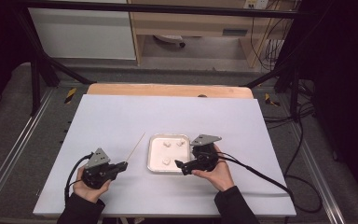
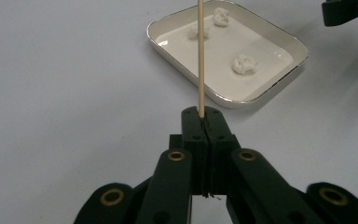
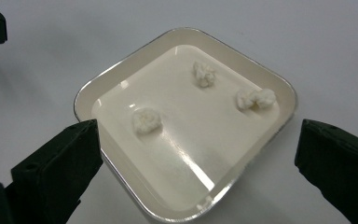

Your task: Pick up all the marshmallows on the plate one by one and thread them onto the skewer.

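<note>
At the near edge of the pale grey-white counter point(image 1: 121, 121), the left hand-held gripper point(image 1: 121, 165) is clenching a thin wooden skewer point(image 1: 135, 147), while the right hand-held gripper point(image 1: 181, 166) is hanging released beside the shallow white square tray point(image 1: 156, 154) carrying three white clumps point(image 1: 167, 161). Beyond, a wooden board point(image 1: 168, 90), grey floor and cables are lying.

A dim workroom around a pale surface

The white surface point(image 1: 121, 121) lies on a wooden board point(image 1: 168, 89) inside a black metal frame point(image 1: 42, 65). Grey carpet point(image 1: 9, 116) covers the floor. Beyond stand a white cabinet point(image 1: 81, 32) and a wooden desk point(image 1: 191, 21); cables point(image 1: 272, 46) hang at the right, where the room falls dark.
</note>
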Demonstrator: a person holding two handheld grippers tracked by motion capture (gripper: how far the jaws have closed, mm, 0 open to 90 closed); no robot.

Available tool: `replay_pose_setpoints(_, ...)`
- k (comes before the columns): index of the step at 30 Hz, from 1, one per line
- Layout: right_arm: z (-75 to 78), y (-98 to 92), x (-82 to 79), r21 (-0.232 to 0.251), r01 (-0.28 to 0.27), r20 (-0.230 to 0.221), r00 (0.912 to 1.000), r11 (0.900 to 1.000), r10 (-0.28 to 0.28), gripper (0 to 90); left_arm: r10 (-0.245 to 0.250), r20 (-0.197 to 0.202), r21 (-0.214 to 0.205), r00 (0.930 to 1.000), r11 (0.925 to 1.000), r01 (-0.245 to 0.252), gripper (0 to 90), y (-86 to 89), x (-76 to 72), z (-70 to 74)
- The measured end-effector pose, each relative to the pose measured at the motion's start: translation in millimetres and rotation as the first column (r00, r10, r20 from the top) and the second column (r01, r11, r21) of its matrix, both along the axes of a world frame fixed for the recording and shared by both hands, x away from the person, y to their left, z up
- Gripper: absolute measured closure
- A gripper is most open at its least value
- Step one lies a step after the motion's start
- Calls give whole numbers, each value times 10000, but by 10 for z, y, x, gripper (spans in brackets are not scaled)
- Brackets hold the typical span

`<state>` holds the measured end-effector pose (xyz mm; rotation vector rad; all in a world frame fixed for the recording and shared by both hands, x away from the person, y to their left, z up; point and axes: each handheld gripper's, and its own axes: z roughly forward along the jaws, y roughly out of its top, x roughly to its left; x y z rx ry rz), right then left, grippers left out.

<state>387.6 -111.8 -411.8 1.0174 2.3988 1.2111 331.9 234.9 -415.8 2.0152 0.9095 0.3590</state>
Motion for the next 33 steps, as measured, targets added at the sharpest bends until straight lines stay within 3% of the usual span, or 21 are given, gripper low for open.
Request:
replay_pose_setpoints(4,-45,146,68,3,7,-125,9999,10000,-7,52,21,27,-28,10000,10000,-21,886,2,5,-15)
replay_pose_setpoints(6,-67,192,88,252,-6,-179,9998,9997,10,59,48,-11,-60,10000,10000,-48,886,7,6,-22)
replay_pose_setpoints(10,-110,302,124,-30,-115,-177,9998,9999,115,84,83,18,-77,10000,9999,-83,886,13,8,-26)
replay_pose_setpoints(14,-152,373,144,53,-248,-289,9993,9997,249,115,57,17,-85,10000,9999,-57,886,10,7,-27)
replay_pose_setpoints(19,-234,488,169,35,-469,-296,9985,9989,470,231,76,-23,-63,10000,10000,-76,886,8,13,-32)
replay_pose_setpoints(33,-372,538,149,-28,-725,-730,9947,9974,721,466,47,-59,-66,10000,10000,-48,886,1,16,-41)
